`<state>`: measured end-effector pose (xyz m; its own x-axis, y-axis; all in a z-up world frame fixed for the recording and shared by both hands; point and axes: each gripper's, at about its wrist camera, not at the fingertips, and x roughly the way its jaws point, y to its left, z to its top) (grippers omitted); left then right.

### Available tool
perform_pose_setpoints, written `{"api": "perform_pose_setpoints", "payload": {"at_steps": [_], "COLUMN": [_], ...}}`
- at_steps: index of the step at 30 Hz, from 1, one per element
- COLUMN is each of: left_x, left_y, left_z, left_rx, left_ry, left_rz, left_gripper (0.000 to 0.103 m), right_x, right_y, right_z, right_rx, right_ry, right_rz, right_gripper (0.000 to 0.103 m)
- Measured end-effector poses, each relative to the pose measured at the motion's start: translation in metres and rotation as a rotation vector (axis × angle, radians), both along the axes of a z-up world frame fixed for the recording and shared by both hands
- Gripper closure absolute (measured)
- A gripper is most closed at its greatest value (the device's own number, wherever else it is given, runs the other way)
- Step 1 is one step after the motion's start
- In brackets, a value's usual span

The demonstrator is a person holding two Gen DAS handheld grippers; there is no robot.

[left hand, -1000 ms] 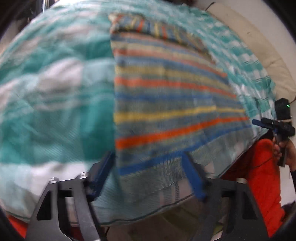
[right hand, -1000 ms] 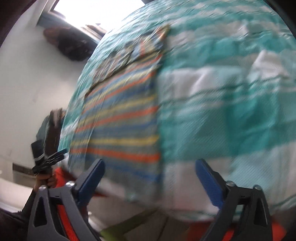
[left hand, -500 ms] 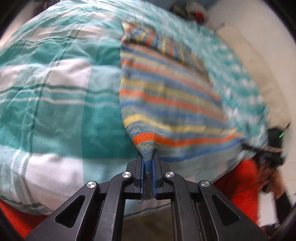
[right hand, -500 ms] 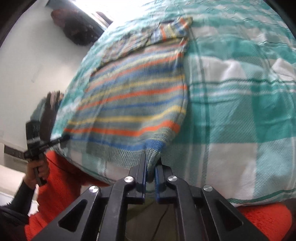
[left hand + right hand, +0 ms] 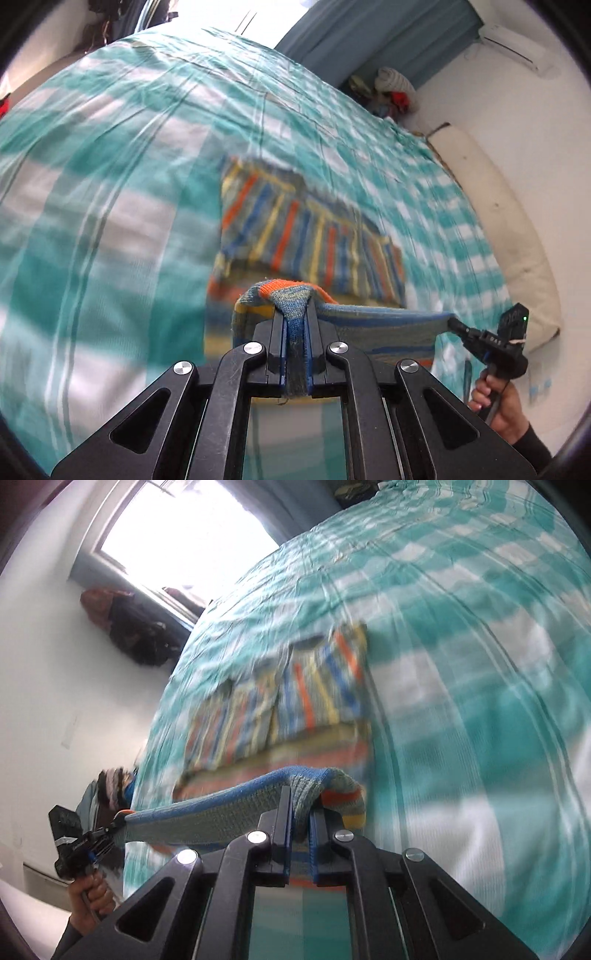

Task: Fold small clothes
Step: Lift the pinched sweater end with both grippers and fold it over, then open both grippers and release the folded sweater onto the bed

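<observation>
Left wrist view: my left gripper [image 5: 296, 328] has its fingers clenched on a hem corner of the striped knit sweater [image 5: 306, 229], lifted above the teal checked bed [image 5: 110, 177]; my right gripper [image 5: 456, 325] grips the far corner.

Right wrist view: right gripper [image 5: 301, 812] pinches the sweater's [image 5: 295, 694] hem, stretched taut toward the left gripper [image 5: 118, 821].

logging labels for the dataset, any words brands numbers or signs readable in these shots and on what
No text can be read with confidence.
Right claw, seen from the left wrist: pale marks on its black body, too small and blurred to read.
Striped sweater and checked bedcover: patterns only, no lettering.
</observation>
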<state>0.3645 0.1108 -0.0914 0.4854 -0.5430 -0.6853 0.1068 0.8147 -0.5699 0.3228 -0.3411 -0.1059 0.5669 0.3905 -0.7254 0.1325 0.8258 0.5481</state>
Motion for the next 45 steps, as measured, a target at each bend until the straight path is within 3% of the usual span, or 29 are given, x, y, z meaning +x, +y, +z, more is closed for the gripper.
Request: {"api": "perform_pose_setpoints", "payload": {"at_steps": [8,13,16,17,18,19,20,21,22,26,28,31,33,36,38,40,42,45], "left_x": [0.124,0.164,0.184,0.188,0.195,0.199,0.201,0.200,0.198,0.173,0.148,0.099,0.067,0.035,0.017,0.006,-0.001,-0.015], "left_y": [-0.016,-0.027,-0.023,-0.020,-0.015,-0.010,-0.005,0.002,0.009,0.019,0.015,-0.008,-0.026,-0.045,-0.050,-0.049,-0.053,-0.095], "left_z": [-0.040,-0.063,-0.070,-0.072,-0.074,-0.074,-0.074,-0.071,-0.068,-0.054,-0.052,-0.057,-0.072,-0.107,-0.094,-0.076,-0.059,-0.041], "left_rx": [0.063,0.129,0.109,0.107,0.108,0.105,0.099,0.082,0.055,0.062,0.066,0.088,0.182,0.402,0.482,0.437,0.388,0.409], "left_ry": [0.056,0.081,0.098,0.107,0.131,0.146,0.152,0.144,0.129,0.073,0.050,0.010,-0.007,0.023,-0.047,-0.061,-0.088,-0.144], "left_rz": [0.035,0.041,0.098,0.125,0.165,0.195,0.227,0.261,0.280,0.280,0.219,0.062,-0.036,-0.154,-0.167,-0.156,-0.146,-0.225], "left_gripper": [0.098,0.097,0.091,0.081,0.053,0.040,0.029,0.029,0.029,0.029,0.029,0.021,0.012,0.017,0.016,0.016,0.014,0.014], "right_x": [0.118,0.167,0.181,0.186,0.188,0.191,0.193,0.194,0.192,0.184,0.177,0.154,0.123,0.085,0.067,0.060,0.059,0.068], "right_y": [-0.019,-0.021,-0.028,-0.031,-0.033,-0.035,-0.038,-0.040,-0.041,-0.032,-0.014,0.017,0.036,0.046,0.038,0.035,0.036,0.037], "right_z": [-0.025,-0.058,-0.071,-0.073,-0.074,-0.074,-0.074,-0.071,-0.064,-0.041,-0.034,-0.038,-0.051,-0.090,-0.089,-0.065,-0.039,-0.035], "right_rx": [-0.029,-0.048,-0.010,0.002,0.003,0.006,0.014,0.013,-0.003,-0.057,-0.054,0.005,-0.017,-0.146,-0.171,-0.162,-0.173,-0.165], "right_ry": [0.029,0.070,0.058,0.046,0.042,0.041,0.040,0.032,0.008,-0.064,-0.073,-0.071,-0.055,0.073,0.078,0.052,-0.032,-0.076], "right_rz": [-0.021,-0.007,-0.040,-0.059,-0.072,-0.084,-0.103,-0.118,-0.137,-0.089,0.013,0.201,0.306,0.357,0.322,0.291,0.290,0.295], "right_gripper": [0.096,0.096,0.096,0.094,0.090,0.085,0.066,0.044,0.041,0.041,0.041,0.041,0.041,0.042,0.053,0.053,0.051,0.038]}}
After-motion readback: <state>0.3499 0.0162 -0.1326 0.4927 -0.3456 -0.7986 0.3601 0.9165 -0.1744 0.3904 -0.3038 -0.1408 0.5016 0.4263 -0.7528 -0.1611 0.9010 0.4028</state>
